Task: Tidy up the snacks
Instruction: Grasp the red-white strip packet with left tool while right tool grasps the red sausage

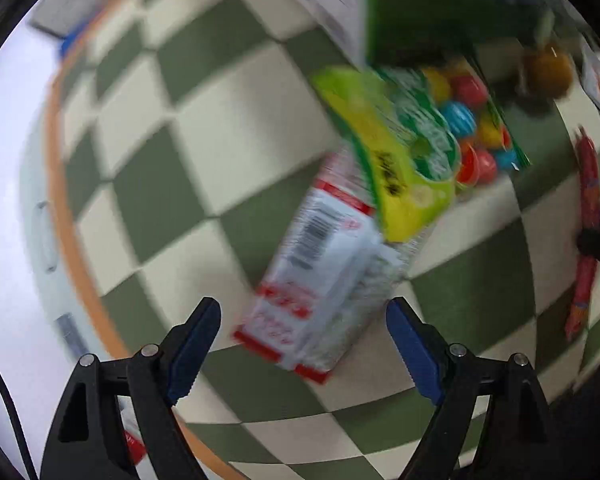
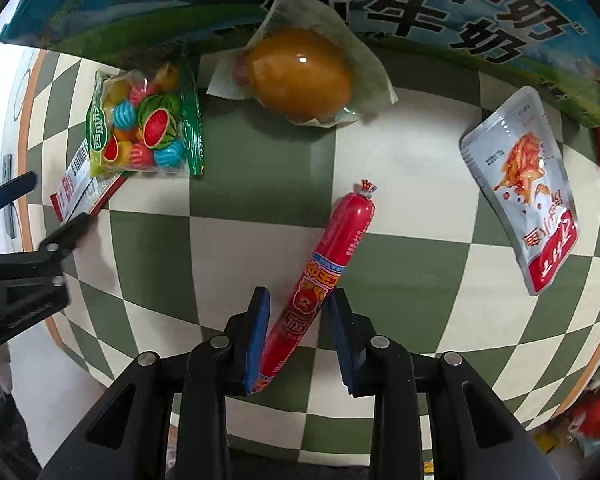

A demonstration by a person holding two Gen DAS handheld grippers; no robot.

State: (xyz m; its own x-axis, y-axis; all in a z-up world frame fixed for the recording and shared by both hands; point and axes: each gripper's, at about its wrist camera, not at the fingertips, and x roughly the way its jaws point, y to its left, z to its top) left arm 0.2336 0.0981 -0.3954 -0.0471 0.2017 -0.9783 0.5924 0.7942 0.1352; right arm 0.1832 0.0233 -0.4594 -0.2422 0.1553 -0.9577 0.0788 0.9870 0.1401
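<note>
Right under the right gripper (image 2: 298, 334) lies the long red plastic-wrapped sausage stick (image 2: 332, 256), its near end between the two fingers and its far end running ahead and slightly right across the green-and-cream checkered tablecloth (image 2: 260, 184). Ahead of that gripper sits the round orange jelly in its clear square wrapper (image 2: 300, 76), with the large blue-and-green printed milk carton (image 2: 420, 12) behind it. Off to the right, the silver foil snack pouch (image 2: 520, 196) lies well apart from the sausage. Far left and ahead, the clear bag of multicoloured candies (image 2: 140, 128) rests partly on the white-and-red flat packet (image 1: 316, 276), which lies just ahead of the left gripper (image 1: 302, 344).
</note>
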